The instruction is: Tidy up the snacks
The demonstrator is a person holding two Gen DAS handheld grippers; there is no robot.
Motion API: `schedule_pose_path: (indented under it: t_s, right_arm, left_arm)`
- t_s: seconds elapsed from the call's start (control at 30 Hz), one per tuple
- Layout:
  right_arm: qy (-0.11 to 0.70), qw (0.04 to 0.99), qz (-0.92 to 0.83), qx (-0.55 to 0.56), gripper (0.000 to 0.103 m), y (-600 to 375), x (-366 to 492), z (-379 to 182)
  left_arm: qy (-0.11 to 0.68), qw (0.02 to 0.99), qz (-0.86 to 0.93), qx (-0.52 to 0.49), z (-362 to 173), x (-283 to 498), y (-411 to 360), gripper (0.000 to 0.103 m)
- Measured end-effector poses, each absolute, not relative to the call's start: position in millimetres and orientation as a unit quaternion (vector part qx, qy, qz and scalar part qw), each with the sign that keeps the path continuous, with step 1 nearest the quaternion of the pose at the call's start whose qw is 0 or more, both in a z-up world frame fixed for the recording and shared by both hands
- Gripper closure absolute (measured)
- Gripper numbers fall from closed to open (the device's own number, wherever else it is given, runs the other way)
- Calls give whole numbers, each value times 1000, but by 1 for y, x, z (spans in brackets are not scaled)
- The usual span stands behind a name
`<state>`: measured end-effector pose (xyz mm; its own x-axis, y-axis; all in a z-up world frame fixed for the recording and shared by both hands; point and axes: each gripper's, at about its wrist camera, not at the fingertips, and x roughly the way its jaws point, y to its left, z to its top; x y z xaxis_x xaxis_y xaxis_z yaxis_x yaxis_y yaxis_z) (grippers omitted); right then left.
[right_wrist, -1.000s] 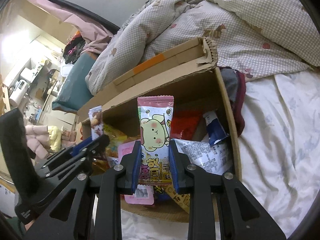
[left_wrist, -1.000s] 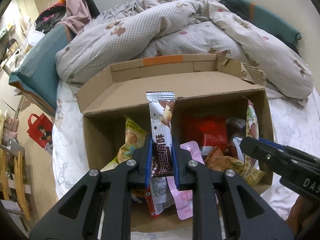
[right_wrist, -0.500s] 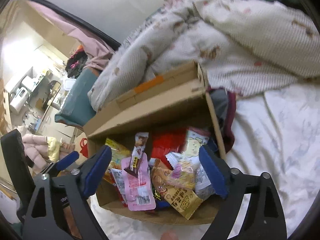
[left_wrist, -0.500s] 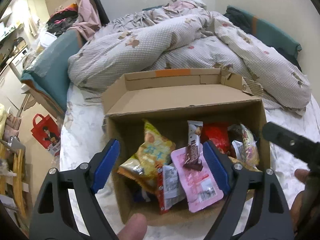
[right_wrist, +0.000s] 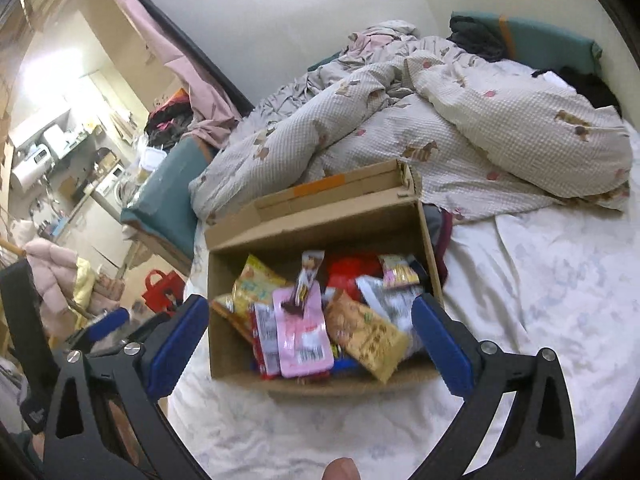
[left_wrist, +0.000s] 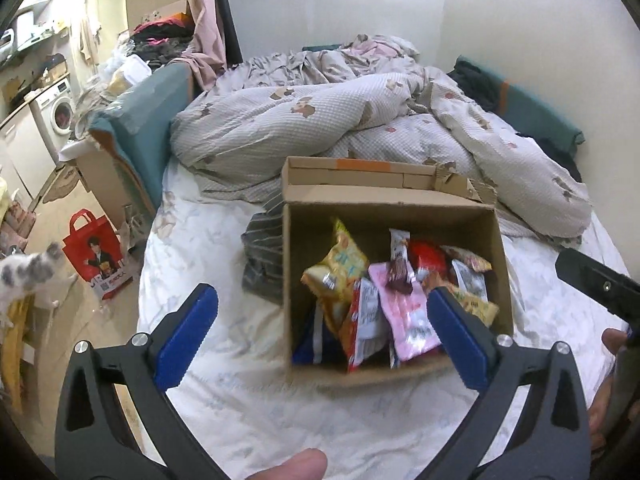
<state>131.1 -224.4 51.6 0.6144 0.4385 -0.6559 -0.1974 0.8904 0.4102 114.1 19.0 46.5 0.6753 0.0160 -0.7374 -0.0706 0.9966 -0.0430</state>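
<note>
Home bedroom: unmade bed (left_wrist: pixel 248 380) with rumpled checked duvet (left_wrist: pixel 320 120), clothes pile (left_wrist: pixel 160 40) behind, washing machine (left_wrist: pixel 58 114) in adjoining area, red shopping bag (left_wrist: pixel 98 256) on floor.

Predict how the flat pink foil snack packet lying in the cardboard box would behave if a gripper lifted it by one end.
The flat pink foil snack packet looks thin, so it would probably droop. Its glossy film may slip between gripper pads. It likely weighs little, and the slim brown-and-white wrapped bar lying on it would probably slide off.
</note>
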Motion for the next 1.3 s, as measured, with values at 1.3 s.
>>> schedule_pose_path:
  t_s: [1.3]
  right_arm:
    - [381, 917, 116, 38, 0, -196, 48, 4]
  left_arm:
    - [420, 905, 36, -46, -4, 40, 25, 0]
